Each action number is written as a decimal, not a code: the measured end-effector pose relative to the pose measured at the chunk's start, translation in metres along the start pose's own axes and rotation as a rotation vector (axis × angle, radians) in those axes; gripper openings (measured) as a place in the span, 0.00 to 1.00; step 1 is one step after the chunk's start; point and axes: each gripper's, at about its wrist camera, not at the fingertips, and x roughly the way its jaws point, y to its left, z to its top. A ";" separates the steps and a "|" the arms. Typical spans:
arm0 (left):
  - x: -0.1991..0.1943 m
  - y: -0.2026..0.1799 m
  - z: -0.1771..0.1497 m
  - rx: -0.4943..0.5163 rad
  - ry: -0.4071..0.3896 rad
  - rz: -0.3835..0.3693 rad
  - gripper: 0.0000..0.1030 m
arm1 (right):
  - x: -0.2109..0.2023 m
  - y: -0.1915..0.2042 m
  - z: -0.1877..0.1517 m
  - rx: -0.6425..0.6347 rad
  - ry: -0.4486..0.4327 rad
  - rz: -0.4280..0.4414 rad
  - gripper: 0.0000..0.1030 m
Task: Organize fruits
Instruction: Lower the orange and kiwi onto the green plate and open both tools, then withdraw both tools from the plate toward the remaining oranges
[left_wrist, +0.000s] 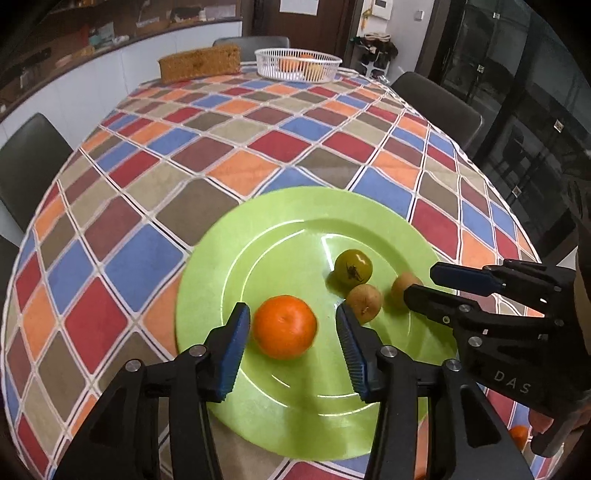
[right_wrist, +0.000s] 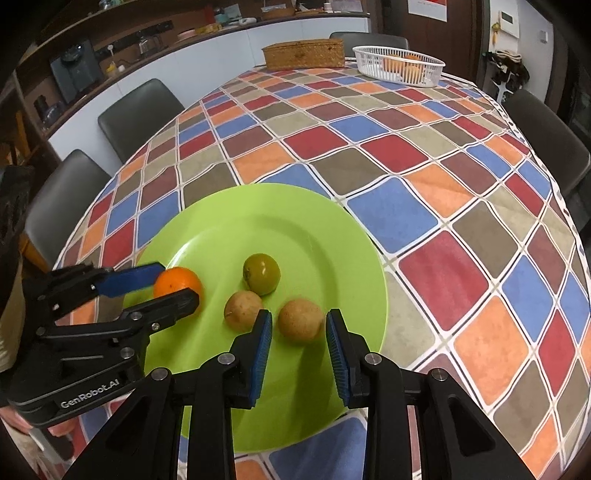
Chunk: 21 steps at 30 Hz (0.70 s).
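A green plate (left_wrist: 277, 229) (right_wrist: 221, 221) lies on the chequered tablecloth and carries four fruits. My left gripper (left_wrist: 291, 314) (right_wrist: 177, 282) is open around the orange (left_wrist: 284, 326) (right_wrist: 173, 282), which rests on the plate with a small gap at each pad. Over the plate's right side, my right gripper (right_wrist: 299, 314) (left_wrist: 419, 282) stands open astride a brown round fruit (right_wrist: 300, 321) (left_wrist: 402, 286); its pads sit close beside it without pressing. A second brown fruit (right_wrist: 243, 310) (left_wrist: 364, 303) and a green fruit (right_wrist: 261, 273) (left_wrist: 353, 271) lie between the two grippers.
At the table's far end a white basket (left_wrist: 297, 63) (right_wrist: 399, 64) holds oranges, with a woven box (left_wrist: 199, 66) (right_wrist: 303, 55) beside it. Dark chairs (right_wrist: 136, 110) (left_wrist: 436, 107) line both long sides. A counter runs along the back left wall.
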 end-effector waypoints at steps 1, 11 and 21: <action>-0.005 -0.001 0.000 0.002 -0.007 0.000 0.46 | -0.002 0.000 -0.001 -0.002 -0.004 -0.005 0.34; -0.057 -0.018 -0.008 0.044 -0.097 0.041 0.46 | -0.046 0.011 -0.011 -0.031 -0.079 0.006 0.34; -0.118 -0.036 -0.029 0.059 -0.191 0.056 0.47 | -0.106 0.029 -0.031 -0.060 -0.177 0.011 0.34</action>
